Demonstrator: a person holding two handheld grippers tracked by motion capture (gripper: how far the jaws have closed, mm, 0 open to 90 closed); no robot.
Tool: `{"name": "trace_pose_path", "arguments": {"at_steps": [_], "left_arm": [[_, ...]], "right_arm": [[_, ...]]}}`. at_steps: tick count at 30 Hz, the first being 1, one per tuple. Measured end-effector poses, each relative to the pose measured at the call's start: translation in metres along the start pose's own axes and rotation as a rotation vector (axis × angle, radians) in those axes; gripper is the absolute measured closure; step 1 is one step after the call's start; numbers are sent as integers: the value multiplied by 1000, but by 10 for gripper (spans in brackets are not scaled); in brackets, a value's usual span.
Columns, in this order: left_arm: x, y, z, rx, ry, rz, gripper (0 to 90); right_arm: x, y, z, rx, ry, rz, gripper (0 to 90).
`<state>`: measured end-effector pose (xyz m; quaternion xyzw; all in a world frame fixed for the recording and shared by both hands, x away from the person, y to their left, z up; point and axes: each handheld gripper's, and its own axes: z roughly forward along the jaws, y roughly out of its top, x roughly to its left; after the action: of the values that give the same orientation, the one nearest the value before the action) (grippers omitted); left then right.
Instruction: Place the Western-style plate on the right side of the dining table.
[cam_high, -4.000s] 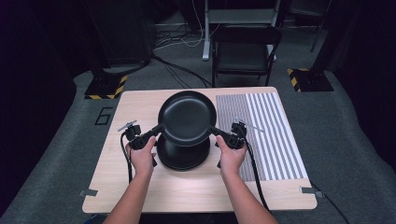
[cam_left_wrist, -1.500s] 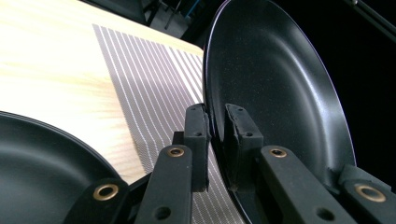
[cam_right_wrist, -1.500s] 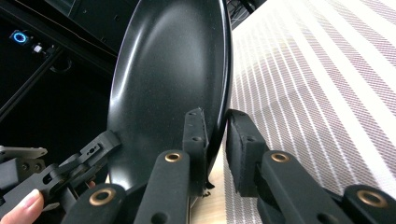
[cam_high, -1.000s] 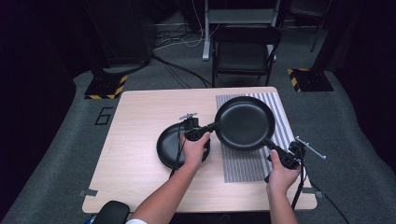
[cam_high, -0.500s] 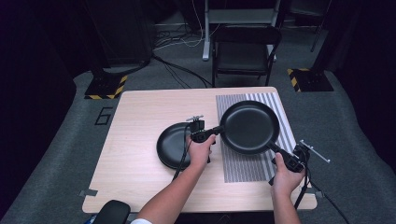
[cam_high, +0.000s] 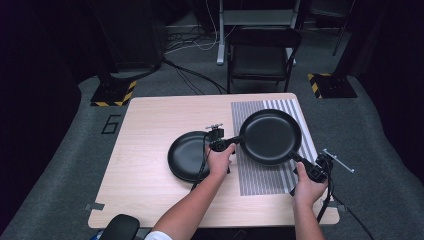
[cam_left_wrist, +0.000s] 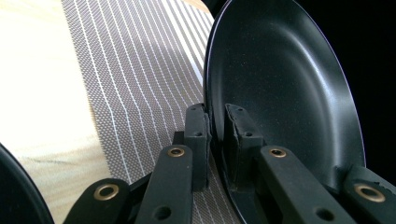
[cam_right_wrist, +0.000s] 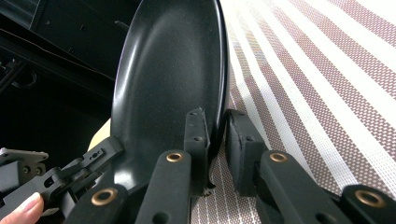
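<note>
A black round pan (cam_high: 270, 136) hangs low over the striped mat (cam_high: 260, 180), held level from two sides. My left gripper (cam_high: 235, 141) is shut on the pan's left rim, my right gripper (cam_high: 299, 161) on its near right rim. In the left gripper view the pads (cam_left_wrist: 198, 135) pinch the thin rim of the pan (cam_left_wrist: 280, 93) above the mat (cam_left_wrist: 135, 84). The right gripper view has the same grip, fingers (cam_right_wrist: 240, 144) astride the pan's edge (cam_right_wrist: 173, 79). Whether the pan touches the mat I cannot tell. A second black pan (cam_high: 187, 156) lies on the table beside the left hand.
The wooden table (cam_high: 150, 125) has bare room at the left and front. A folding chair (cam_high: 262, 55) stands behind the far edge, cables on the floor. In the right gripper view the left gripper (cam_right_wrist: 51, 179) and a fingertip sit at the lower left.
Four seconds ago the pan hung over the second pan at mid table. Both hands have carried it right over the striped mat, and in the last second it sank a little.
</note>
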<state>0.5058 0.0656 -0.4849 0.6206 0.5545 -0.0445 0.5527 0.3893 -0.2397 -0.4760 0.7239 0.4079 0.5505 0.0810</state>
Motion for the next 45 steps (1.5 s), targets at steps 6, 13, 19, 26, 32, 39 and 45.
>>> {"name": "trace_pose_path", "arguments": {"at_steps": [6,13,19,26,32,39,45], "left_arm": [[2,8,5,-2,21,4,806],[3,14,11,-6,24,-7,809],[2,18,18,-8,23,-9,811],[2,18,25,4,32,-21,811],[2,15,32,21,44,-23,811],[3,11,41,46,64,-19,811],[6,8,45,64,81,-19,809]], "right_arm": [[-2,4,12,9,-4,8,795],[-3,11,21,14,-9,17,798],[-5,17,26,17,-21,15,800],[-7,25,30,23,-38,5,805],[-14,26,32,30,-53,17,807],[-24,25,35,45,-77,16,809],[-30,24,39,66,-96,22,809]]}}
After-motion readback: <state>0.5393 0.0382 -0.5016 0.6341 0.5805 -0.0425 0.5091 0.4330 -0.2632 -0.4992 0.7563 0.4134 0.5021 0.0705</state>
